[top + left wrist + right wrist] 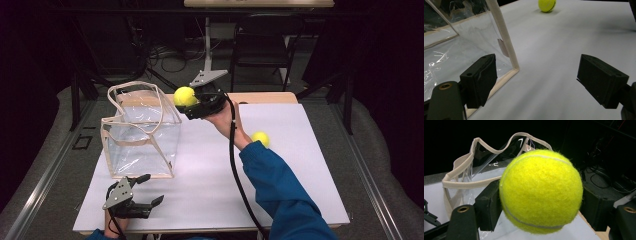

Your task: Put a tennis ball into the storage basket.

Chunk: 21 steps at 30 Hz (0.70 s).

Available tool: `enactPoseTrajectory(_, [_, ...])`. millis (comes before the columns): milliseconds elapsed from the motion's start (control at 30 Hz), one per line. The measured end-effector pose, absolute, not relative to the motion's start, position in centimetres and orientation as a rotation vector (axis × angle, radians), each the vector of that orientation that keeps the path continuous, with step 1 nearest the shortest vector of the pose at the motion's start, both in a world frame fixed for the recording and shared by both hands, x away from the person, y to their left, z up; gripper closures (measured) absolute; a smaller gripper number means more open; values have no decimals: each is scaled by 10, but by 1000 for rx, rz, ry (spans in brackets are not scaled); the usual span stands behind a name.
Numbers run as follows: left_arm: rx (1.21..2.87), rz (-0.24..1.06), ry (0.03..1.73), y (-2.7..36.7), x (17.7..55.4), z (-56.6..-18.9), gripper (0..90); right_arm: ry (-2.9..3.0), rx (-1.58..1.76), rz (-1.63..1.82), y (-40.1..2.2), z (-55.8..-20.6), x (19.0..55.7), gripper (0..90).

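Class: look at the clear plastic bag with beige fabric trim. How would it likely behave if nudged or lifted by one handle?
The clear plastic bag with beige fabric trim probably flops: its handles droop and its walls crease. It looks empty, so likely light and prone to sliding on the smooth white table.

Place: recording lab or studio, not a home.
Surroundings: black curtains [30, 60] on both sides, well behind the right gripper [196, 102].
Floor: loose cables [172, 57] coiled beyond that gripper, past the table's far edge.
Furniture: black chair [260, 47] and a pale desk on a white post [207, 42], farther back still.
Work surface: white sheet over a wooden table [280, 97], under both grippers, grey padding around it.
Light: bright on the table, dark beyond.
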<state>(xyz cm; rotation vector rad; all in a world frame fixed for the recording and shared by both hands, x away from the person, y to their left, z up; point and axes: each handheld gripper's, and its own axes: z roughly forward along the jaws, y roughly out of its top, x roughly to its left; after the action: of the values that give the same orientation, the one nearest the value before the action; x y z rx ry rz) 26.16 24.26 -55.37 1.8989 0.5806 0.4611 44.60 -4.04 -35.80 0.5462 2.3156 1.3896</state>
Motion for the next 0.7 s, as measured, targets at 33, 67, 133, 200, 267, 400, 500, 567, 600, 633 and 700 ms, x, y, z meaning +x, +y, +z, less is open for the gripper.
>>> enactPoseTrajectory(33, [1899,461,581,242,261,-554,162,2317,543,1388,-39,-358,446,262])
enactPoseTrajectory(67, [1899,462,581,242,261,-554,162,2319,543,1385,-38,-357,446,262])
enactPoseTrajectory(133, [1898,461,581,242,261,-554,162,2317,539,1388,-37,-357,446,262])
enactPoseTrajectory(200, [1899,453,580,242,262,-554,162,2318,536,1391,-36,-355,446,262])
enactPoseTrajectory(267, [1900,455,579,242,262,-554,162,2314,533,1394,-34,-354,447,262])
enactPoseTrajectory(400, [1898,460,583,242,261,-554,162,2313,531,1397,-32,-352,448,262])
enactPoseTrajectory(500, [1899,464,585,242,261,-554,162,2315,525,1395,-29,-350,448,262])
enactPoseTrajectory(567, [1898,458,579,242,262,-554,162,2316,525,1396,-28,-348,448,262])
enactPoseTrajectory(600, [1899,459,580,243,262,-554,162,2316,528,1399,-27,-347,448,262])
enactPoseTrajectory(633, [1898,460,581,243,261,-554,162,2315,527,1399,-26,-345,448,262])
enactPoseTrajectory(700, [1889,465,576,242,260,-554,162,2314,526,1400,-24,-341,446,262])
